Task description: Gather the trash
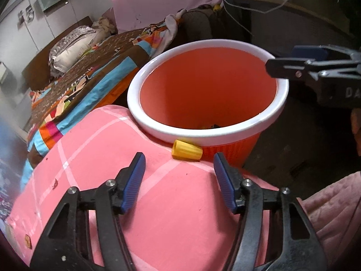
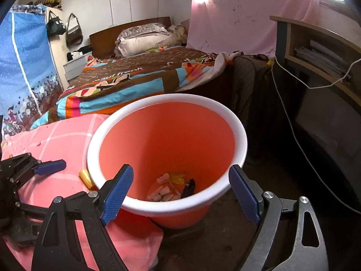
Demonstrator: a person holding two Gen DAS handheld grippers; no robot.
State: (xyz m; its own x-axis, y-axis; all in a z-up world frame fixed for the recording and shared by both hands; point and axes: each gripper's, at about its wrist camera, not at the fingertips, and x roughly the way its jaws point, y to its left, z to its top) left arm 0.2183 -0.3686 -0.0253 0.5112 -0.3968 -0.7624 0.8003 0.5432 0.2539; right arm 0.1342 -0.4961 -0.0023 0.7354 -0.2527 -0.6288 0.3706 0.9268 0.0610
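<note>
An orange bin with a white rim point(image 1: 203, 133) point(image 2: 158, 206) stands against a pink checked cushion point(image 1: 112, 158) point(image 2: 56, 140). A small yellow cap-like piece of trash point(image 1: 186, 150) point(image 2: 85, 178) lies on the cushion, touching the bin's wall. My left gripper point(image 1: 179, 161) hovers just short of it, open, with the yellow piece ahead of the gap and nothing between the blue pads. My right gripper point(image 2: 180, 176) is open over the near rim of the bin, empty. Several wrappers and a dark scrap point(image 2: 171, 187) lie on the bin's bottom.
A bed with a patchwork cover point(image 2: 135, 79) point(image 1: 90, 74) runs behind the cushion. A dark wooden desk with papers point(image 2: 315, 52) and a white cable point(image 2: 293, 124) stand to the right of the bin. Small crumbs point(image 1: 54, 183) dot the cushion.
</note>
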